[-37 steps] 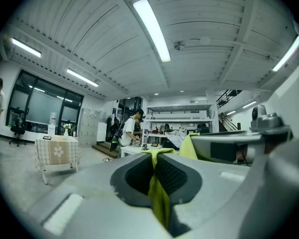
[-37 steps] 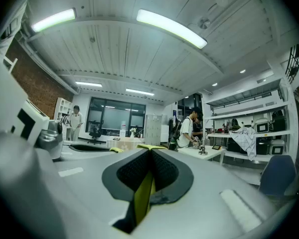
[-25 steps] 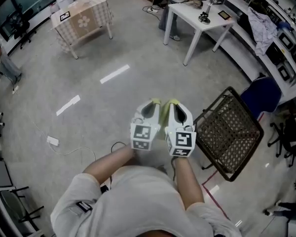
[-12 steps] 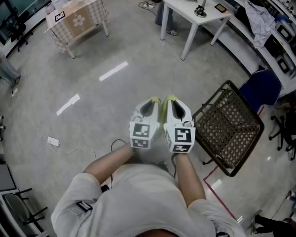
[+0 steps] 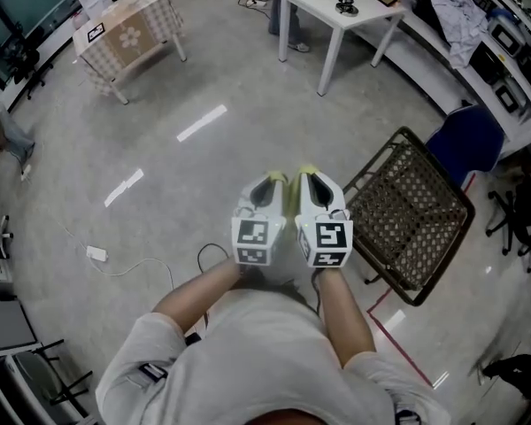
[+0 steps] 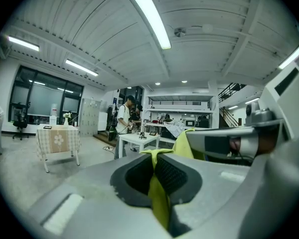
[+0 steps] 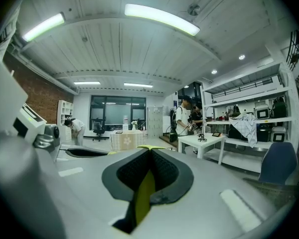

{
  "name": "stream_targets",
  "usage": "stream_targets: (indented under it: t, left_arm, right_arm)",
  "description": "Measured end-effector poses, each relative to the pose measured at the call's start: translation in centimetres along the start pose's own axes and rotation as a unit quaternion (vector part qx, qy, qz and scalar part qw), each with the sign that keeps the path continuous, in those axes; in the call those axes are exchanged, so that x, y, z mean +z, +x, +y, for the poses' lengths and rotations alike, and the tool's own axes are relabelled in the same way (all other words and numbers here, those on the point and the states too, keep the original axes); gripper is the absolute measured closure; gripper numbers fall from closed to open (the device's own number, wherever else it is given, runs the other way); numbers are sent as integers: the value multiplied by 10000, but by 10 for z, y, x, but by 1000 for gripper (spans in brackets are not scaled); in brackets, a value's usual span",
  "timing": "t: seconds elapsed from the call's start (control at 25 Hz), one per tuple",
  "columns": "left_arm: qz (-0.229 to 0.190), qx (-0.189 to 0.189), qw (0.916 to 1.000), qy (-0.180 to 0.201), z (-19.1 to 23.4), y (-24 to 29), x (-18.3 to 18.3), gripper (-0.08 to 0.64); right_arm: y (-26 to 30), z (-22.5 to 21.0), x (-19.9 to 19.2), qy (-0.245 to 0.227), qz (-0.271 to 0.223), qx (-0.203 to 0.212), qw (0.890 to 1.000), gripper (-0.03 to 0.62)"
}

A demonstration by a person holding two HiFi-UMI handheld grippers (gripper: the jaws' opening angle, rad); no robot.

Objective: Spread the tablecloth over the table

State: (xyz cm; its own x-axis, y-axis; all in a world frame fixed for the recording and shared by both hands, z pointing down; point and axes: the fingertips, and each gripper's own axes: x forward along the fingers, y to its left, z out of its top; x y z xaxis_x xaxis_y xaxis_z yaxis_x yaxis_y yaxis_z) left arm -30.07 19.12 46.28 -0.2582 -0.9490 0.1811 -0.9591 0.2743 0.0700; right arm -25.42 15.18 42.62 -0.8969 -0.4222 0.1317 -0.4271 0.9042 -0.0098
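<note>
A yellow-green cloth point(image 5: 293, 197) is pinched between both grippers, held side by side in front of my chest over the floor. My left gripper point(image 5: 273, 184) is shut on a fold of it; the cloth point(image 6: 160, 197) runs down between the dark pads. My right gripper point(image 5: 308, 179) is also shut on it, a yellow strip point(image 7: 144, 193) showing between its pads. A bare white table point(image 5: 334, 11) stands far ahead on the right. A table with a checked cloth point(image 5: 128, 32) stands far ahead on the left.
A brown mesh folding chair point(image 5: 409, 228) stands close on the right, a blue chair point(image 5: 470, 143) behind it. A cable and adapter point(image 5: 95, 253) lie on the floor at left. Shelves and benches line the right wall. People stand by the white table point(image 6: 136, 139).
Both tables have slid a little up and left in the head view. The grippers stay together, still shut on the cloth.
</note>
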Motion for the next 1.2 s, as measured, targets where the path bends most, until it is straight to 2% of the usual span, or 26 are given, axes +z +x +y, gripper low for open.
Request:
stream_targets:
  t: [0.16, 0.52, 0.72, 0.92, 1.2]
  left_arm:
    - [67, 13, 10000, 31, -20, 6, -7, 535]
    - [458, -221, 9987, 14, -44, 47, -34, 535]
    - [462, -358, 9983, 5, -53, 98, -34, 535]
    - [784, -562, 9953, -127, -62, 157, -46, 535]
    - [801, -873, 9926, -262, -62, 243, -21, 535]
  right_arm:
    - [-9, -18, -10, 2, 52, 144, 9999, 581]
    - [-1, -57, -38, 172, 344, 47, 9993, 583]
    - [18, -100, -40, 181, 241, -31, 9995, 581]
    - [49, -154, -57, 484, 549, -321, 9968, 581]
    - [101, -225, -43, 419, 669, -644, 9948, 581]
